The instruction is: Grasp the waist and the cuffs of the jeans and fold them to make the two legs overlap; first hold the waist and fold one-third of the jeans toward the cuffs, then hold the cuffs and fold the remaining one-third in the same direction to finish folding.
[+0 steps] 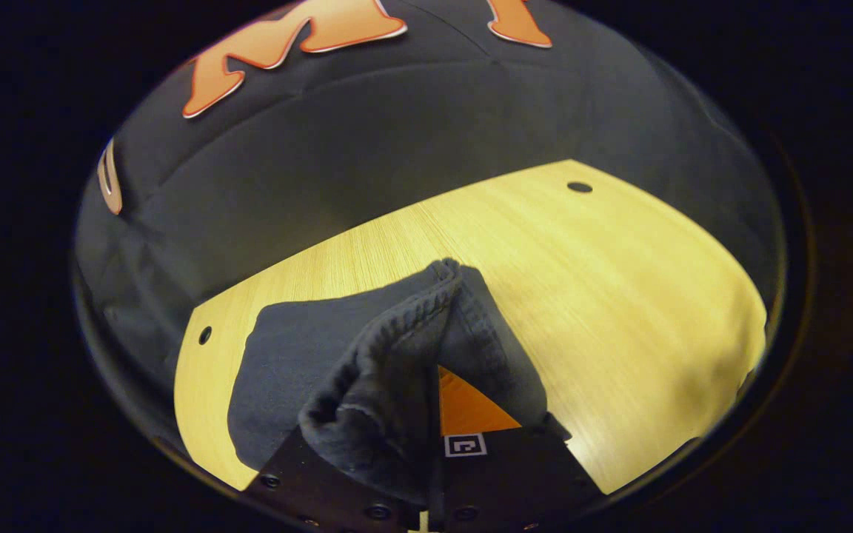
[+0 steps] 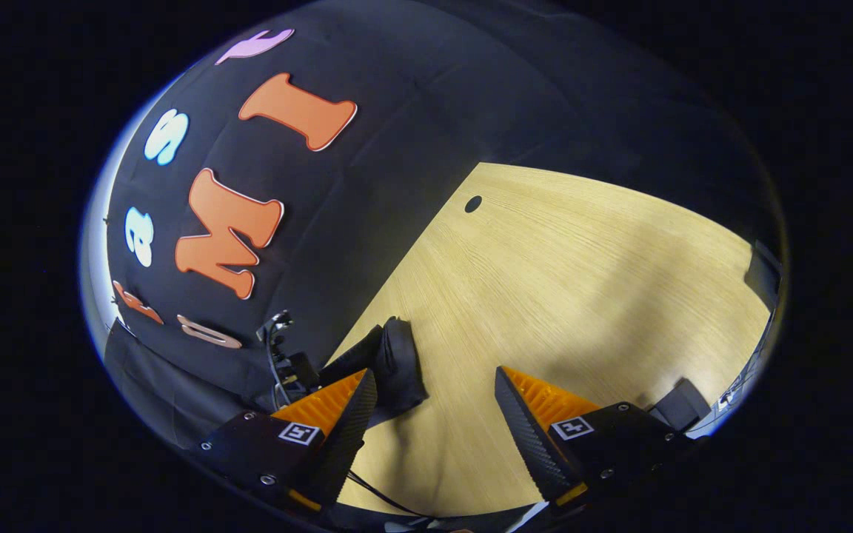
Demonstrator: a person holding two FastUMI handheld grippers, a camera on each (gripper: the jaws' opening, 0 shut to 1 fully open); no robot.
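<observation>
Black cloth hangs as a wall behind a light wooden tabletop (image 1: 619, 296). Two small dark round holes sit in the wood, one near the far edge (image 1: 579, 186) and one near the left edge (image 1: 205, 334) in the left gripper view.

Dark jeans (image 1: 293, 370) lie on the tabletop at the near left in that view. Part of them lies flat on the wood. A thick bunch of the cloth, with a stitched edge along its top, rises up from the flat part and goes in between the two fingers of the left hand-held gripper (image 1: 426, 444). Those fingers are pressed close on the cloth from both sides, so this gripper is pinching the jeans. It points forward and a little down over the tabletop, with the bunch lifted up in front of it.

In the right gripper view, the right hand-held gripper (image 2: 434, 414) has its two fingers spread wide apart. Bare wood shows between them, and nothing is held. It tilts down toward the tabletop. A dark lump of jeans (image 2: 397, 363) sits on the wood just past its left finger (image 2: 345, 414), close to the edge of the tabletop by the black wall. I cannot tell if the finger touches the lump. Some thin wires (image 2: 275, 348) show by the wall near that spot.
</observation>
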